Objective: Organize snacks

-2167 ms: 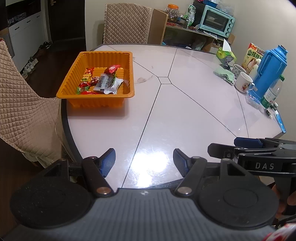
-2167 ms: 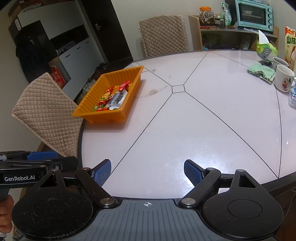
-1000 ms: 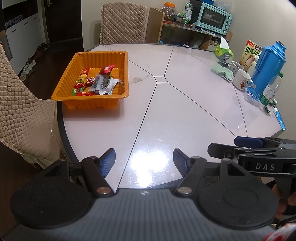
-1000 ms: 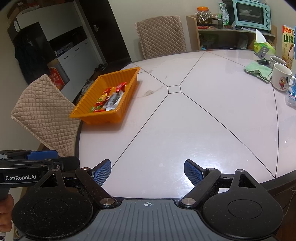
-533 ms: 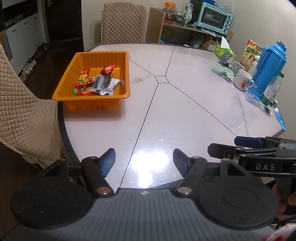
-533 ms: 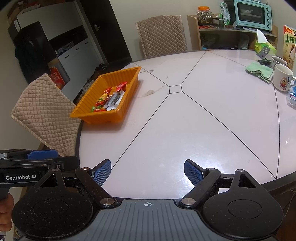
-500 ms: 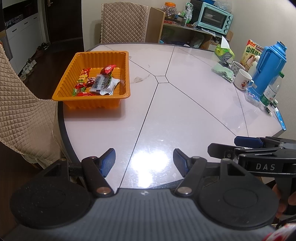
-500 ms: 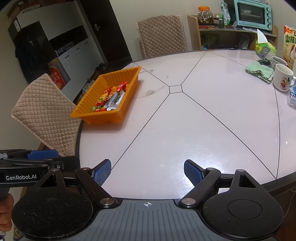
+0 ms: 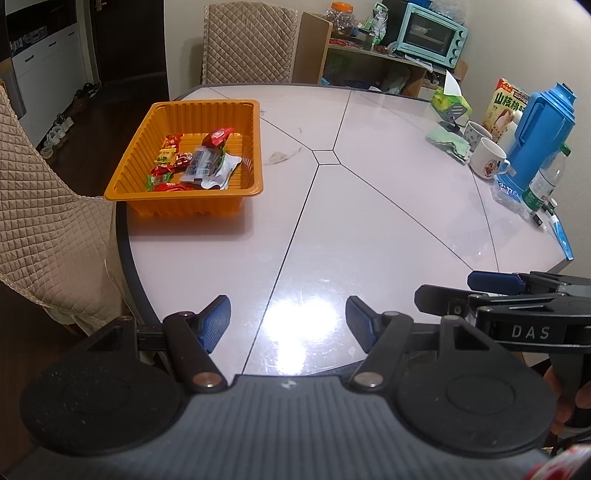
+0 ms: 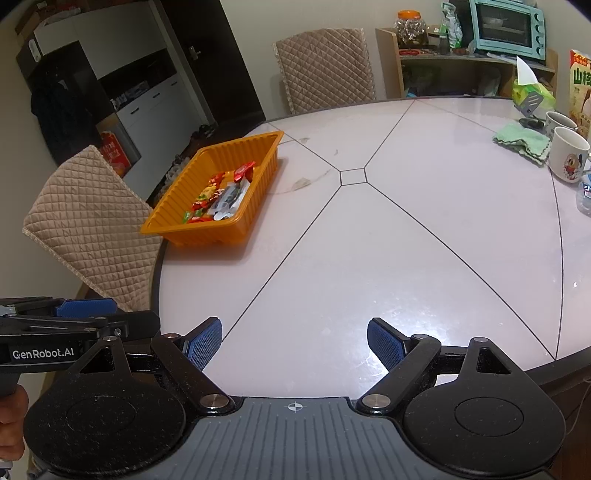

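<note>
Both grippers, left gripper [image 9: 288, 319] and right gripper [image 10: 294, 343], hang wide open and empty, barely shifted near the worktop [image 9: 369, 229] edge, snacks [image 9: 195, 162] already in the orange tray [image 9: 184, 192], so organizing looks finished.

Left wrist view: from the near rim of the desk [image 9: 369, 229], facing across it, with the orange tray [image 9: 255, 147] far left. Right wrist view: same near rim, further right, angled leftward, the tray well ahead. Each view catches the other hand-held gripper at its edge: the right hand-held gripper [image 9: 491, 286] and the left hand-held gripper [image 10: 85, 312]. Both share the tray, the desk and the toaster oven [image 10: 506, 27].
</note>
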Available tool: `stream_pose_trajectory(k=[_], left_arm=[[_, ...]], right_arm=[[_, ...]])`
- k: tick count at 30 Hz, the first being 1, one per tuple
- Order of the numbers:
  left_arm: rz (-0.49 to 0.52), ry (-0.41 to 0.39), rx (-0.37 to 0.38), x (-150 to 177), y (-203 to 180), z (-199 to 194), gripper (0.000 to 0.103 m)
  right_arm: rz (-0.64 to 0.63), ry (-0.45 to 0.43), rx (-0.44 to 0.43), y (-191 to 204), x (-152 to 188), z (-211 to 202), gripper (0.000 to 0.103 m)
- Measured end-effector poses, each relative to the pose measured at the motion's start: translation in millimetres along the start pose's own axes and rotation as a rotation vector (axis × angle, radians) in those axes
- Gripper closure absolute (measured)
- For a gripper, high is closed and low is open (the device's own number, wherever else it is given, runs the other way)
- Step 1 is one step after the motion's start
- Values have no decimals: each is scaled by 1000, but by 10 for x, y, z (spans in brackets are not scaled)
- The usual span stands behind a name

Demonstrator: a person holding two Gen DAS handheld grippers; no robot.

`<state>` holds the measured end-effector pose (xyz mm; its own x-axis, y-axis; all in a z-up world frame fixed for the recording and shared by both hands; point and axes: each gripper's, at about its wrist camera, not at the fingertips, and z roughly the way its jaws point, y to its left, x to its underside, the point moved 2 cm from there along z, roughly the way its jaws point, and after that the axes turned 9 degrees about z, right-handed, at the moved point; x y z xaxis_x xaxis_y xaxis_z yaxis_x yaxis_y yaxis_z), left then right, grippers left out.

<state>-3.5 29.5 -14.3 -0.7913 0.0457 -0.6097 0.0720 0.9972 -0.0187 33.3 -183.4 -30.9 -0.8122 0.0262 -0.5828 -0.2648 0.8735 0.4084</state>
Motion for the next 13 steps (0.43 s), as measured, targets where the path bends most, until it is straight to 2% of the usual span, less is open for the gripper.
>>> stream_pose_trajectory(k=[13], left_arm=[[-11,2,-5,-59,59,59,36]], right_arm=[[4,17,-11,-21,-54,111,17]])
